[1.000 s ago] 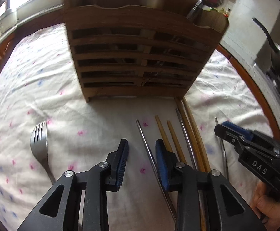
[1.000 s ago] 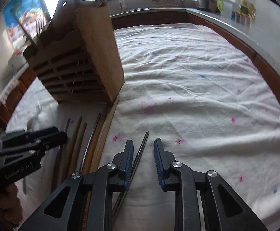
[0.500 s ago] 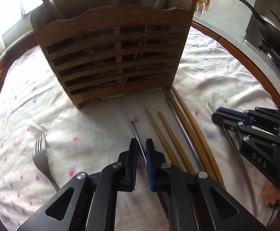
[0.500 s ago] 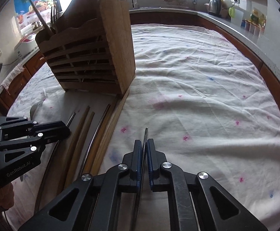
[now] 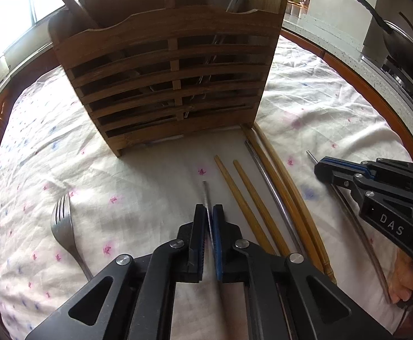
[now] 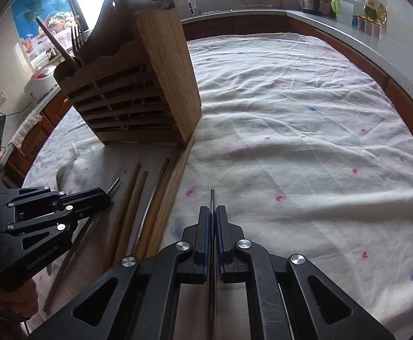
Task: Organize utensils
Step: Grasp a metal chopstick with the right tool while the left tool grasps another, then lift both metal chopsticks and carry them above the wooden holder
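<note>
My left gripper (image 5: 208,206) has its jaws closing tight on a thin metal chopstick (image 5: 205,192), whose tip sticks out just past the blue pads. To the right, my right gripper (image 5: 320,167) is likewise clamped on a second metal chopstick (image 5: 359,232). The right wrist view shows that right gripper (image 6: 212,208) pressing its chopstick (image 6: 212,197), with the left gripper (image 6: 105,194) at lower left. A slatted wooden utensil holder (image 5: 164,85) stands upright ahead and holds several utensils. A fork (image 5: 61,221) lies at the left.
Between the grippers lie two short wooden chopsticks (image 5: 243,195), another metal chopstick (image 5: 266,178) and a long wooden pair (image 5: 286,184). A white patterned cloth (image 6: 305,141) covers the round table. A pan (image 5: 399,42) sits on the counter beyond the right edge.
Both grippers have gone from open to clamped, each on its own metal chopstick. The left wrist view has rolled a little, so the holder now sits more centred.
</note>
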A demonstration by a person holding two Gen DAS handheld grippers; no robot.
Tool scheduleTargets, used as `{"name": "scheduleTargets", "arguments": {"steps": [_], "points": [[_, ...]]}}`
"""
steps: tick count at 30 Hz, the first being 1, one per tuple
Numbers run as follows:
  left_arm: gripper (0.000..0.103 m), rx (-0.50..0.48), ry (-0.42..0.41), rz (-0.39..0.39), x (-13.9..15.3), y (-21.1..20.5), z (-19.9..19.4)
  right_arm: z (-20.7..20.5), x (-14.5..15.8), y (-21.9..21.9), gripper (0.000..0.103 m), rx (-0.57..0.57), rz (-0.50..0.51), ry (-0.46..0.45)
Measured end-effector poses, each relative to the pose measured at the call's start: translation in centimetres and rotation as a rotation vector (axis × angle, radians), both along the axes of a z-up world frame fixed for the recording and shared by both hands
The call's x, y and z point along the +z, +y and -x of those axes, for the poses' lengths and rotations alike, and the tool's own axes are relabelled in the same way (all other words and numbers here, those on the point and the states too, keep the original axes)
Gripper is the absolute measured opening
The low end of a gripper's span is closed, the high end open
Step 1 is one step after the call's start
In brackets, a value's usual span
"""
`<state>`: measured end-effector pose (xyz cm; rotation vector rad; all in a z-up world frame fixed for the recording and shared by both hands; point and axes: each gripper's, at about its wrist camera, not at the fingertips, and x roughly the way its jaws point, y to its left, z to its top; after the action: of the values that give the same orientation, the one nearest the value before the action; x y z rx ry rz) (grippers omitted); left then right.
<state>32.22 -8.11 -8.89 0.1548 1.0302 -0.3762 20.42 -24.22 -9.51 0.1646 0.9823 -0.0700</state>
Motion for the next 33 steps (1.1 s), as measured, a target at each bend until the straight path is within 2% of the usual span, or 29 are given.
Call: {"name": "scheduleTargets", "arguments": {"steps": [12,22,33], "points": [[0.003,0.033,-0.103,0.129,5.6,3.7,4.1,2.8,5.3,1.5,0.004,0.034,-0.028,-0.123],[0.003,0.057,-0.211,0.215,11.4,7.7,10.2,6.2,10.2,2.7,0.004,0.057,-0.038,-0.261],[0.003,0.101,-0.274,0.275,14.6,11.0,14.8,9.5,13.2,2.8,0.004,0.066,-0.058,-0.376]]}}
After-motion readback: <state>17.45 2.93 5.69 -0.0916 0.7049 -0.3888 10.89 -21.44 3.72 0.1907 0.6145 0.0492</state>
